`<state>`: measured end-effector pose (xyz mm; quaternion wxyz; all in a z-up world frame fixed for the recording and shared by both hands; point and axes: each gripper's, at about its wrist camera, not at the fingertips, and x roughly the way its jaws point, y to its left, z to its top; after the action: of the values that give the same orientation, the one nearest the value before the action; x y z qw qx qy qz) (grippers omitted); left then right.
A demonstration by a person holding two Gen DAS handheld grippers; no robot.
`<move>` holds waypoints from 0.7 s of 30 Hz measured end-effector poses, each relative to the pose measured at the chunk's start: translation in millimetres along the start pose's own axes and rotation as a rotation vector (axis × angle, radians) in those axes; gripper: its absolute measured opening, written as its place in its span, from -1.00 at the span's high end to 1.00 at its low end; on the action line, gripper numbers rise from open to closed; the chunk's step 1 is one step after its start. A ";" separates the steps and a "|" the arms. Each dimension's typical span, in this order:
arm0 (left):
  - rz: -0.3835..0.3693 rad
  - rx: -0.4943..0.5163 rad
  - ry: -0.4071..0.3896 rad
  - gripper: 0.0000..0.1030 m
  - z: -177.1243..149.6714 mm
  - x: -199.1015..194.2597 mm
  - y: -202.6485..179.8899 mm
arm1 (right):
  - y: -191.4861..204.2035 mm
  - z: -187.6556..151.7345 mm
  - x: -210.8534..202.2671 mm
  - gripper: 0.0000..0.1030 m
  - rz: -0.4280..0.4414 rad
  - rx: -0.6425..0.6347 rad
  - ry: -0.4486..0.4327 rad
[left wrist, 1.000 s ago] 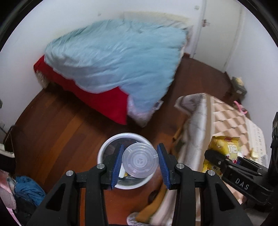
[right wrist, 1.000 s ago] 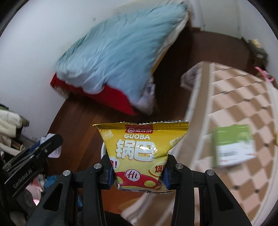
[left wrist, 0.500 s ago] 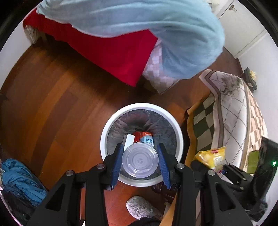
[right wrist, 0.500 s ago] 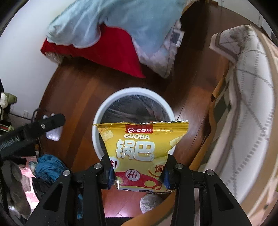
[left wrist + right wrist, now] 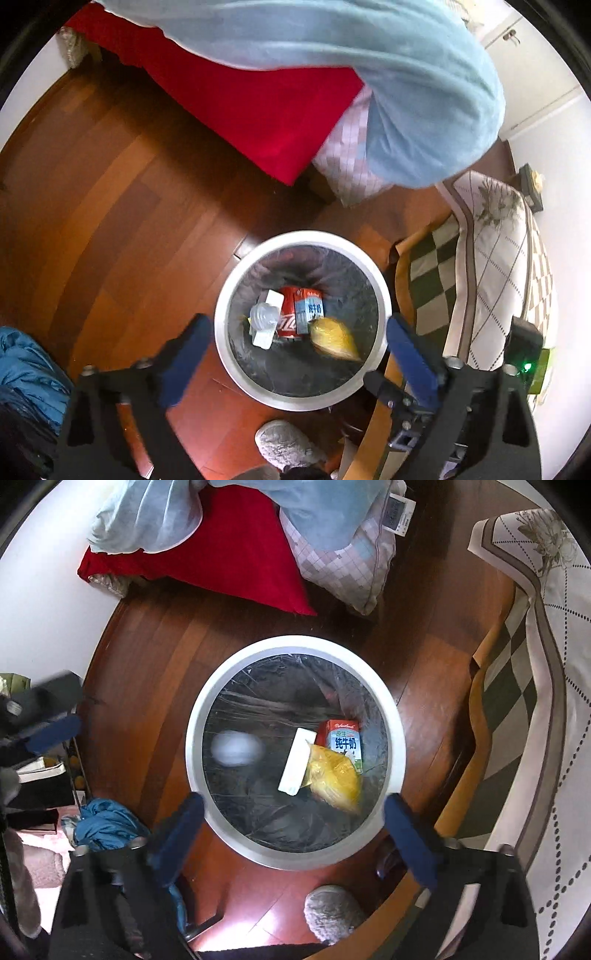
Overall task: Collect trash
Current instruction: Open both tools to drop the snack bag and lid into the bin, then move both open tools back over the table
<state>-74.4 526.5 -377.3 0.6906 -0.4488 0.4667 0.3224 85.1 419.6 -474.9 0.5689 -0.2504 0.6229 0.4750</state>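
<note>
- Both grippers hang over the bin (image 5: 221, 314) with their blue-padded fingers spread wide and nothing between them.
- Seen from its own camera, the left gripper (image 5: 295, 356) straddles the near part of the bin's white rim; the right gripper (image 5: 293, 834) does the same in its view.
- The bin stands on a wooden floor (image 5: 110, 206) and is lined with a dark bag.
- Inside it lie a red can (image 5: 287, 317), a milk carton (image 5: 342, 743), a white box (image 5: 295, 766) and a yellow chip bag (image 5: 332, 775).
- The chip bag looks blurred and sits at the right side of the bin, partly over the carton and touching the box.
- A clear plastic lid (image 5: 263, 316) shows at the left inside the bin, over the white box in the left view; in the right view it is only a pale blur (image 5: 236, 747).
- A bed with a red sheet (image 5: 251, 96) and a pale blue duvet (image 5: 369, 66) is beyond the bin.
- A checked cloth (image 5: 491, 266) hangs to the right of the bin.
- A grey slipper (image 5: 332, 912) shows at the bottom edge, near the bin.
- A blue garment (image 5: 105, 823) lies on the floor to the left.
</note>
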 end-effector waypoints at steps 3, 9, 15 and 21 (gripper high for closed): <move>0.042 0.006 -0.035 -0.93 -2.1 -12.2 -0.6 | 2.9 0.4 -7.0 -0.99 -0.028 -0.012 -0.025; 0.125 0.020 -0.100 -0.93 -22.6 -32.4 -5.0 | 17.6 -7.5 -30.3 -0.99 -0.096 -0.059 -0.065; 0.224 0.055 -0.150 -0.94 -58.8 -50.8 -8.0 | 23.7 -25.8 -65.9 -0.99 -0.168 -0.086 -0.117; 0.250 0.064 -0.191 -0.94 -91.6 -75.6 -12.2 | 21.3 -50.6 -111.0 -0.99 -0.171 -0.085 -0.185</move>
<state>-123.4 435.4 -317.7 0.7002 -0.3322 0.4612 0.4320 68.3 358.9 -368.3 0.6514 -0.2816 0.5232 0.4718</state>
